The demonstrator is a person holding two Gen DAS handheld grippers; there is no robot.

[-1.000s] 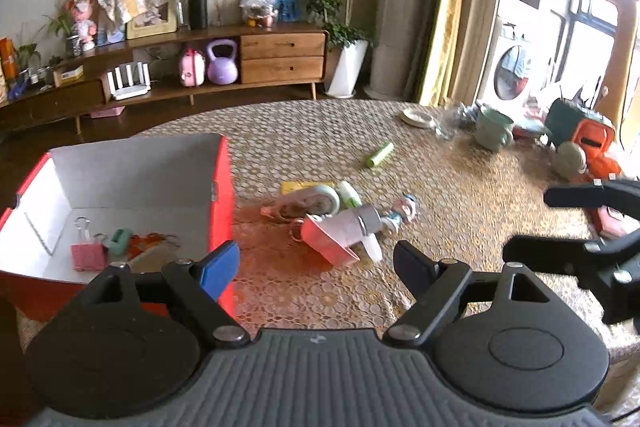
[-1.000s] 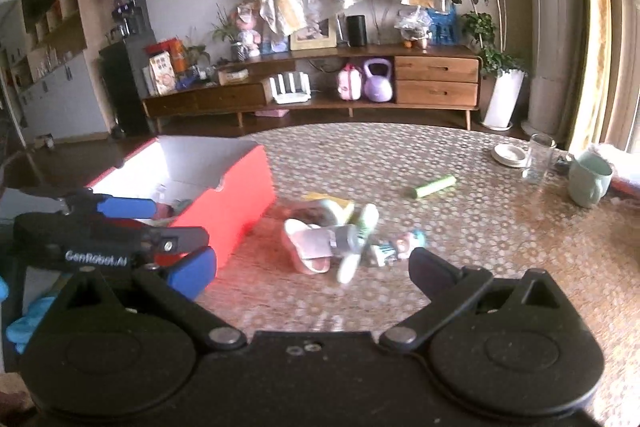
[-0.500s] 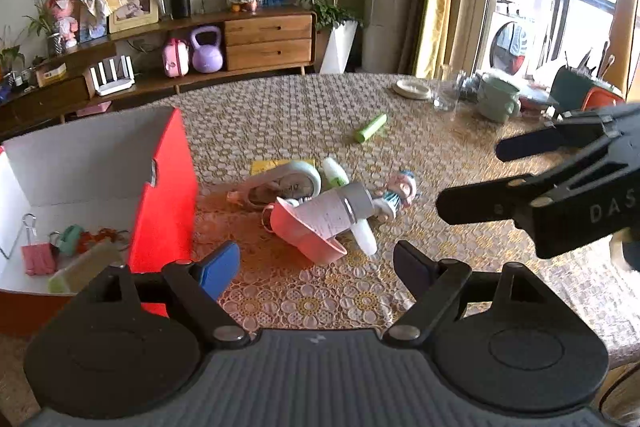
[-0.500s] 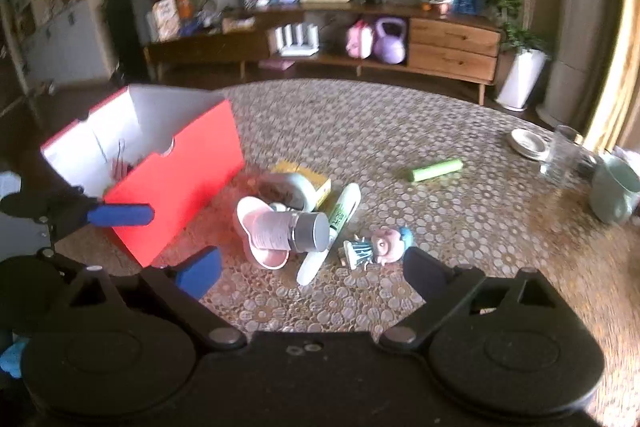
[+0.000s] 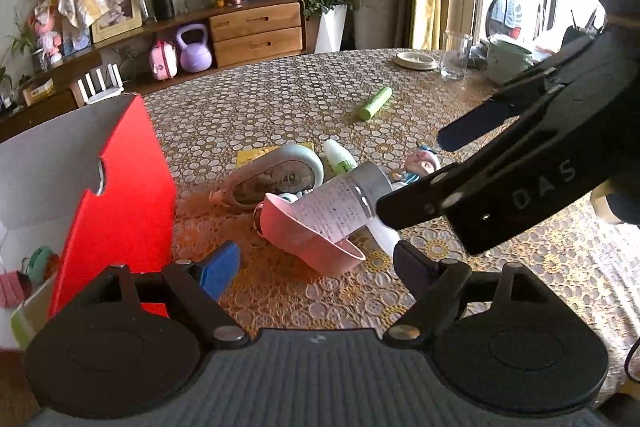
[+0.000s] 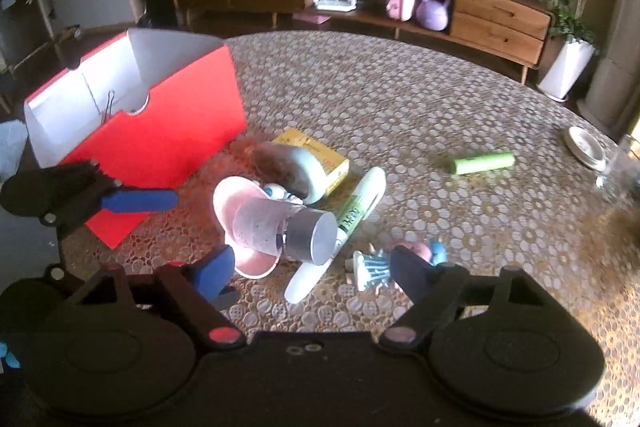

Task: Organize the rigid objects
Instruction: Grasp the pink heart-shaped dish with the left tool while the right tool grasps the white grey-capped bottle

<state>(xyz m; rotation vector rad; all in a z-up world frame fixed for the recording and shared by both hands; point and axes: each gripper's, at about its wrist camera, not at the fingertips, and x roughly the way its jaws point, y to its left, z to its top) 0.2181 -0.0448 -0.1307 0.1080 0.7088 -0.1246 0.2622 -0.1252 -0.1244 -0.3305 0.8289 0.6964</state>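
Observation:
A pile lies mid-table: a labelled bottle with a silver cap [image 6: 280, 229] resting in a pink bowl [image 6: 240, 223], a tape dispenser [image 5: 280, 179], a yellow box [image 6: 316, 155], a white-green marker [image 6: 344, 227], a small figurine [image 6: 384, 261] and a green tube [image 6: 482, 162] farther off. The red box [image 6: 160, 131] stands at the left with small items inside. My right gripper [image 6: 312, 273] is open just above the bottle and figurine; it also shows in the left wrist view [image 5: 412, 179]. My left gripper [image 5: 316, 263] is open and empty near the pink bowl [image 5: 316, 239].
A glass [image 5: 454, 61], a green mug [image 5: 508, 57] and a small dish [image 5: 414, 60] stand at the table's far right. A wooden sideboard [image 5: 256, 31] and plants stand behind the table.
Both grippers have moved forward and down toward the pile. The right gripper has swung in over the bottle and figurine. Both stay open.

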